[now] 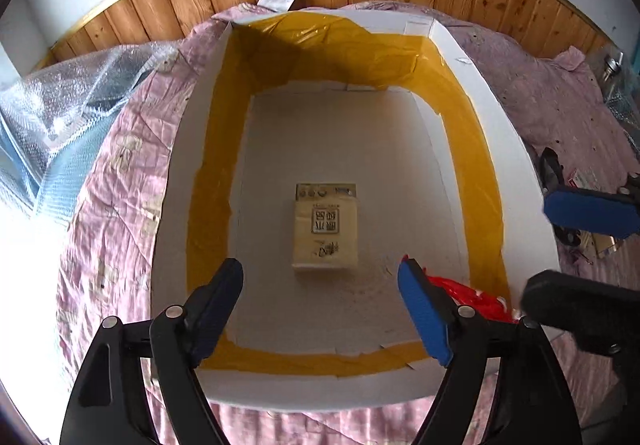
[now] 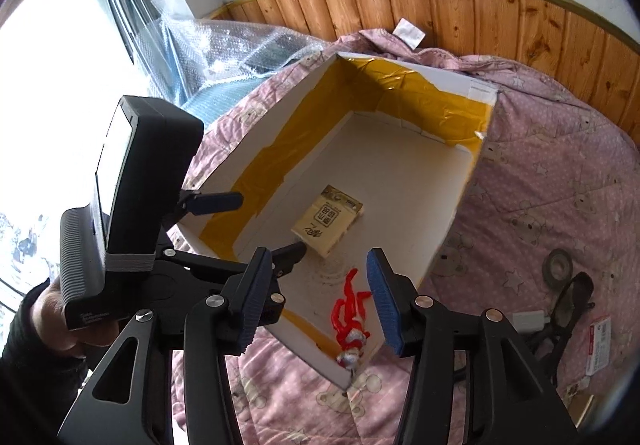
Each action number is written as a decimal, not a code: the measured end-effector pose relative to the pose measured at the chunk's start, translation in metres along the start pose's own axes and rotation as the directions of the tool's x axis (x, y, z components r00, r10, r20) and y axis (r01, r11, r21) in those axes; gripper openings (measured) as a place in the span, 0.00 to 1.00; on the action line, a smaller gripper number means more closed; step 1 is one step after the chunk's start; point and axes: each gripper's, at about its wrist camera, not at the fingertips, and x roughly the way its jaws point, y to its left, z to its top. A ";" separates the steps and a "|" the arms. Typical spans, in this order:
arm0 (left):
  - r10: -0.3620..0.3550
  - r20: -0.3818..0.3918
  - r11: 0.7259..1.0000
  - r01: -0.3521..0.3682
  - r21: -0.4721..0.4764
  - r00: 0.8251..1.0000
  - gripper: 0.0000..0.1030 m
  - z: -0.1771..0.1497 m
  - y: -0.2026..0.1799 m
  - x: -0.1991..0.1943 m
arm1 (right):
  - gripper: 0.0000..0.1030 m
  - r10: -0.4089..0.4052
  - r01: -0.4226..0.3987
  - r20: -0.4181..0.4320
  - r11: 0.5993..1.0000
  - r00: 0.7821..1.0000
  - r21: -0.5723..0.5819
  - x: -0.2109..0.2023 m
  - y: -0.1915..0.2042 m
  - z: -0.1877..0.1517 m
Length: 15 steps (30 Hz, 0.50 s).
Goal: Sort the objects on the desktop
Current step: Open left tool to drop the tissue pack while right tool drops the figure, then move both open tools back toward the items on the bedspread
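1. Both grippers are empty with jaws spread apart: the left gripper hangs over the near end of the white cardboard box lined with yellow tape, and the right gripper hovers over the box's near right corner.
2. Inside the box, a pale yellow packet of tissues with dark printed characters lies flat near the middle of the floor, and a red plastic toy figure with a silver head lies in the near right corner, just beside the wall.
3. Judging by that, the box serves as the collecting bin, and both of these items count as sorted.
4. Unsorted things remain on the pink quilted bed cover with bear print to the right of the box: a dark roll of tape, black-framed glasses and a small white label with red print.
5. A hand in a dark sleeve grips the left tool from behind, tilting it down into the box.
6. The right tool points forward and down; swinging it right towards the glasses seems the likely next reach.
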 end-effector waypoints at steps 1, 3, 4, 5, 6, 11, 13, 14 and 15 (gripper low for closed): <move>0.002 0.007 1.000 -0.002 -0.008 1.000 0.78 -0.001 -0.001 -0.004 | 0.51 0.008 -0.008 0.010 1.000 1.000 0.008 -0.006 -0.003 -0.002; 0.000 0.031 1.000 0.001 -0.014 1.000 0.78 -0.004 -0.003 -0.016 | 0.51 0.016 -0.017 0.032 0.999 0.999 0.028 -0.020 -0.009 -0.008; -0.004 0.049 1.000 0.005 -0.018 0.999 0.78 -0.006 -0.006 -0.024 | 0.51 0.019 -0.020 0.042 0.999 0.999 0.038 -0.026 -0.013 -0.010; -0.011 0.068 1.000 0.012 -0.023 0.998 0.78 -0.007 -0.008 -0.032 | 0.51 0.022 -0.025 0.052 0.999 0.998 0.046 -0.034 -0.016 -0.013; -0.020 0.087 0.999 0.023 -0.029 0.996 0.78 -0.009 -0.011 -0.041 | 0.51 0.020 -0.024 0.066 0.998 0.998 0.051 -0.043 -0.021 -0.018; -0.174 0.166 0.985 0.172 0.026 0.971 0.78 -0.024 -0.055 -0.088 | 0.54 -0.086 0.077 0.122 0.994 0.989 0.073 -0.094 -0.055 -0.062; -0.228 0.182 0.973 0.217 0.079 0.956 0.78 -0.030 -0.082 -0.099 | 0.54 -0.146 0.132 0.118 0.984 0.982 0.120 -0.108 -0.080 -0.090; -0.257 0.183 0.964 0.240 0.114 0.949 0.78 -0.034 -0.100 -0.102 | 0.54 -0.158 0.142 0.114 0.980 0.981 0.137 -0.110 -0.089 -0.097; -0.273 0.181 0.959 0.251 0.134 0.945 0.78 -0.035 -0.111 -0.103 | 0.54 -0.172 0.153 0.107 0.973 0.979 0.170 -0.114 -0.103 -0.113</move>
